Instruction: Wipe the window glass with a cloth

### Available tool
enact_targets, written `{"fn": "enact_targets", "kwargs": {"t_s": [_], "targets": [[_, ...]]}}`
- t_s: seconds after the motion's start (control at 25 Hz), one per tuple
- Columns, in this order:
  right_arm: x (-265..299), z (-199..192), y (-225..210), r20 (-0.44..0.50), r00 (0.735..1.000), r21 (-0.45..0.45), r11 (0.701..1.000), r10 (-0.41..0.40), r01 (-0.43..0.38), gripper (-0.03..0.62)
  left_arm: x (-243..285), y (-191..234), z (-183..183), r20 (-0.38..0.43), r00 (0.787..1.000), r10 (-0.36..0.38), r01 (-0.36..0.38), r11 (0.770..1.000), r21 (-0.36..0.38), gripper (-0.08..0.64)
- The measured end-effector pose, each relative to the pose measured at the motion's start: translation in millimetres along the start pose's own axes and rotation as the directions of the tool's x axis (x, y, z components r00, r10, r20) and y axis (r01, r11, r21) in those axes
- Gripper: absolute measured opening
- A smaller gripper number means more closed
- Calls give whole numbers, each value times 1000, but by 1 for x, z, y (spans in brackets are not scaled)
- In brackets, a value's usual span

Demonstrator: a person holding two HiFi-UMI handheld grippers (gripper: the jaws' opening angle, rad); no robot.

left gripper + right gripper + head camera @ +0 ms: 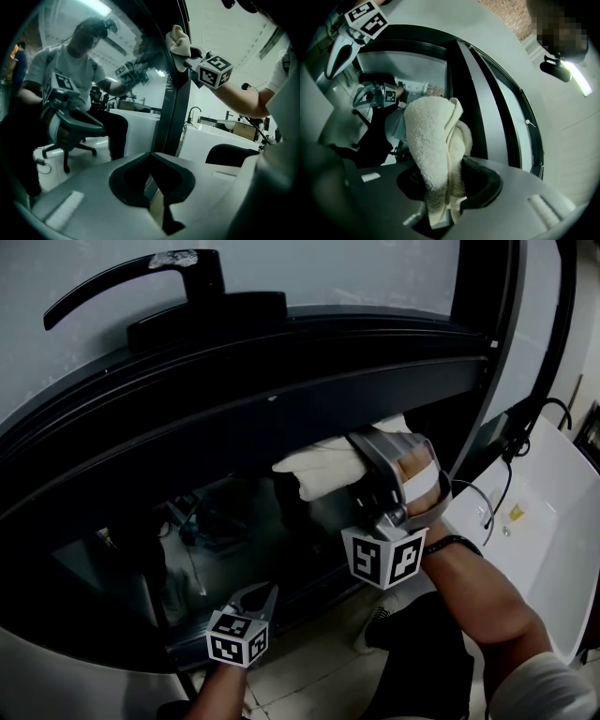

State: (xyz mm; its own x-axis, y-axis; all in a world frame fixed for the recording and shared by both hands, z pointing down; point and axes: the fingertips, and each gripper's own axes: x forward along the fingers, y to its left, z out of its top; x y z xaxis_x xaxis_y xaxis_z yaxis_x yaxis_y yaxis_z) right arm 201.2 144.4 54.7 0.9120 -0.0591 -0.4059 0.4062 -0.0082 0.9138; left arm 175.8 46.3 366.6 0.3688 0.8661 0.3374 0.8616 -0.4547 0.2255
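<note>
A white cloth (314,470) is bunched against the window glass (234,531), just under the dark frame bar (281,390). My right gripper (356,476) is shut on the cloth. In the right gripper view the cloth (433,140) rises from between the jaws of the right gripper (440,206) and hides part of the pane (422,70). My left gripper (255,596) hangs lower, near the bottom of the window, away from the cloth. In its own view the left gripper (157,197) holds nothing and its jaws look closed. That view also shows the cloth (179,41) pressed high on the glass (93,93).
A black window handle (141,282) sticks out at the top left. A white basin (544,521) with a faucet stands to the right. Tiled floor (309,662) and my shoe (375,624) lie below. The glass mirrors me seated on an office chair (70,126).
</note>
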Motion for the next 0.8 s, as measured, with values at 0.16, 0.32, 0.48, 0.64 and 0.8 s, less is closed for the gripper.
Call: {"fn": "enact_targets", "kwargs": {"t_s": [0.16,0.32,0.48,0.64,0.8], "targets": [[12,-1,3,-1,1000,-2,1000,-12,12,137,2,-1,-1,-4,1000,-2,2,1000,-1,17],[16,-2,7,13,999,13,999,-39,38,137,1,1,-1,-2,1000,-1,1,1000,-2,17],[17,-2,9,16,999,33,999,-34,33,124,0,5,-2,-4,1000,6,-6,1000,-6,17],[17,-3,9,12,1000,52,998,-25,25,123,1,2,-5,-12,1000,0,0,1000,-3,17],[15,-5,11,5,1000,83,996,-22,21,123,2,2,-6,-14,1000,0,0,1000,-4,17]]}}
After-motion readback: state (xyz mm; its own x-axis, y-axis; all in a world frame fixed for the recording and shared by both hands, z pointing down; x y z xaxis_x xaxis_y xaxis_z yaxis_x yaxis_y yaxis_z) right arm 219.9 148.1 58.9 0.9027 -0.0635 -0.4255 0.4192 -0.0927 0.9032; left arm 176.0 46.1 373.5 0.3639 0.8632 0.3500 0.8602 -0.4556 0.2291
